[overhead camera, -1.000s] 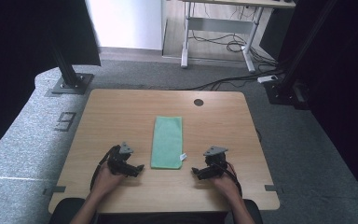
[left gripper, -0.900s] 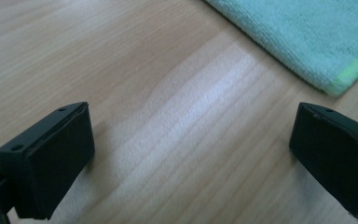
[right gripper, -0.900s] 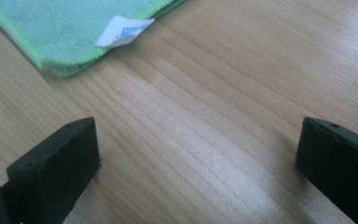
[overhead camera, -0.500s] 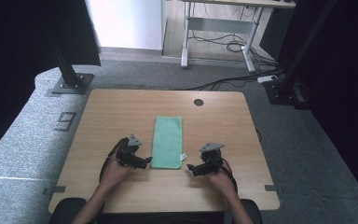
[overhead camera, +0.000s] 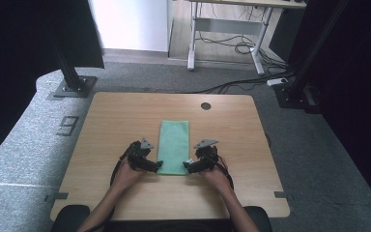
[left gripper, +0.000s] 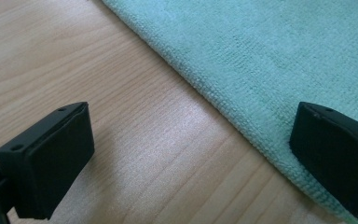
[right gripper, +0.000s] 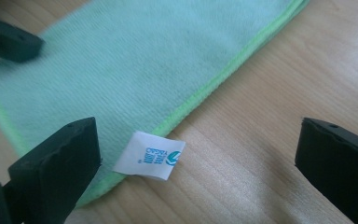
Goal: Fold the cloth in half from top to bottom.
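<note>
A folded green cloth (overhead camera: 173,146) lies flat in the middle of the wooden table (overhead camera: 111,121), long side running away from me. My left gripper (overhead camera: 157,167) is open at the cloth's near left corner; in the left gripper view one jaw rests over the cloth (left gripper: 270,60), the other over bare wood. My right gripper (overhead camera: 187,166) is open at the near right corner, straddling the cloth's edge (right gripper: 135,60) and its white label (right gripper: 150,155). Nothing is held.
A round cable hole (overhead camera: 205,106) sits near the table's far edge. Black frame posts (overhead camera: 70,72) stand on the grey floor beyond the far corners. Another desk with cables (overhead camera: 232,29) is at the back. The table's near edge is close to my forearms.
Both grippers moved inward from the table's sides to the near corners of the cloth. The cloth has not moved.
</note>
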The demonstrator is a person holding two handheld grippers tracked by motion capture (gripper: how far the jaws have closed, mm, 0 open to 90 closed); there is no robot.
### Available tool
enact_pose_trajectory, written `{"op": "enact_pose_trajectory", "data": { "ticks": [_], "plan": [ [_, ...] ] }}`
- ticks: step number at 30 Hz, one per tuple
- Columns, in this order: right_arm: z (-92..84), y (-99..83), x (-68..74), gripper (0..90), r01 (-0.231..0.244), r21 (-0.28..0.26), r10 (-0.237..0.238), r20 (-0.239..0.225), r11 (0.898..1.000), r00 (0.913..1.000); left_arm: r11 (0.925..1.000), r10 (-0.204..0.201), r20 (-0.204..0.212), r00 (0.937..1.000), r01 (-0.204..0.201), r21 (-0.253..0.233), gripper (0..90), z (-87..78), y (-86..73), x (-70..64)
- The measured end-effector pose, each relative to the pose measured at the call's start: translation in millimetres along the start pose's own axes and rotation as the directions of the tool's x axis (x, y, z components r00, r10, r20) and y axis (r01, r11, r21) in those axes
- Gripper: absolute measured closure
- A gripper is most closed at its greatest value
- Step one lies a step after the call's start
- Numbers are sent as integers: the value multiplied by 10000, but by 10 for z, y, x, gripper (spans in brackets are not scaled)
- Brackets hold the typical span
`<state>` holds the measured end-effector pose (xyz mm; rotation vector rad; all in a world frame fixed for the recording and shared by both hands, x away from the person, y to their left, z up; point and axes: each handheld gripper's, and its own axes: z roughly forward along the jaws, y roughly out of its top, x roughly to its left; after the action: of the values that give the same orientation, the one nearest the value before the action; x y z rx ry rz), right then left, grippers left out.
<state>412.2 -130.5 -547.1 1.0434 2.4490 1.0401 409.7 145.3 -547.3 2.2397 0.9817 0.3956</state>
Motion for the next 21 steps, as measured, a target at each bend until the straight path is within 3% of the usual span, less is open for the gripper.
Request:
{"op": "enact_pose_trajectory", "data": {
  "ticks": [9, 17, 21],
  "plan": [
    [-50, -127, 104, 14, 99, 184, -97, -116, 9998, 9999, 9995, 276, -67, 9996, -275, 165, 36, -87, -50, -131],
    [-175, -242, 256, 15, 338, 321, -329, -287, 9989, 9990, 9988, 96, 639, 9979, -126, 467, 74, -222, -179, -290],
    [-256, -323, 321, 37, 412, 273, -403, -342, 9988, 9986, 9970, 311, 1077, 9937, -384, 667, 77, -279, -185, -368]
  ]
}}
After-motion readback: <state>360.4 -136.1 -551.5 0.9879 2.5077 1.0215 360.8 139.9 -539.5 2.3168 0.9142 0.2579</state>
